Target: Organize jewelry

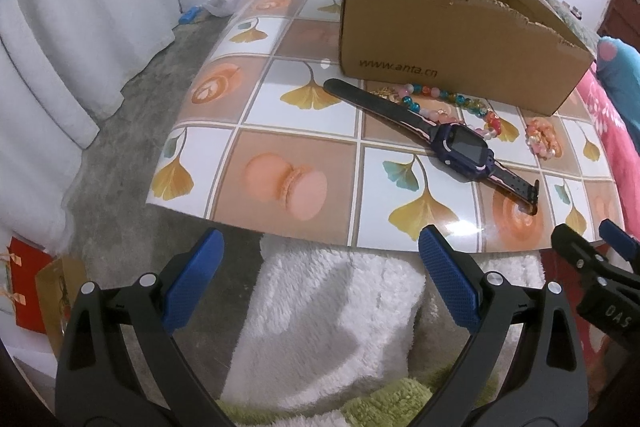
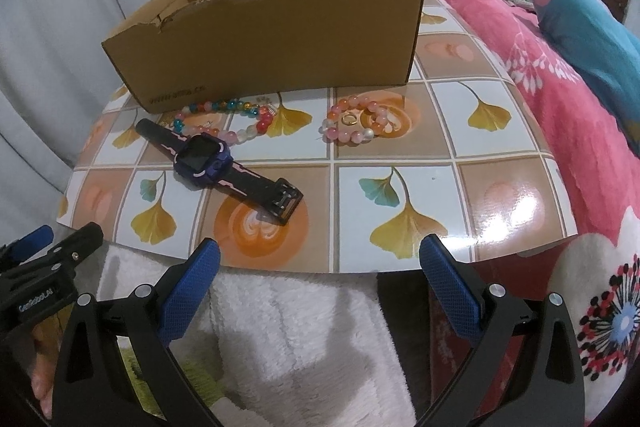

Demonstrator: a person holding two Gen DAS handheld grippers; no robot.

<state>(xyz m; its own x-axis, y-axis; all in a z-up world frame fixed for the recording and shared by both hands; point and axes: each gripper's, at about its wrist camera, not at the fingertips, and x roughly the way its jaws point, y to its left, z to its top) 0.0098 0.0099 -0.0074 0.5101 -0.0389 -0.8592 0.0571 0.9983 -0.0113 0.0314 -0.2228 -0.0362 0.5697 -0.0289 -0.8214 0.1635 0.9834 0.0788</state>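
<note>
A purple smartwatch lies flat on the patterned table in front of an open cardboard box. A multicoloured bead bracelet lies behind the watch against the box. A pink bead bracelet with a gold ring inside it lies to the right. My left gripper is open and empty, short of the table's front edge. My right gripper is open and empty, also before the front edge.
A white fluffy cloth lies below the table edge. A pink floral blanket and blue pillow are on the right. White curtains hang left. Each gripper shows at the other view's edge.
</note>
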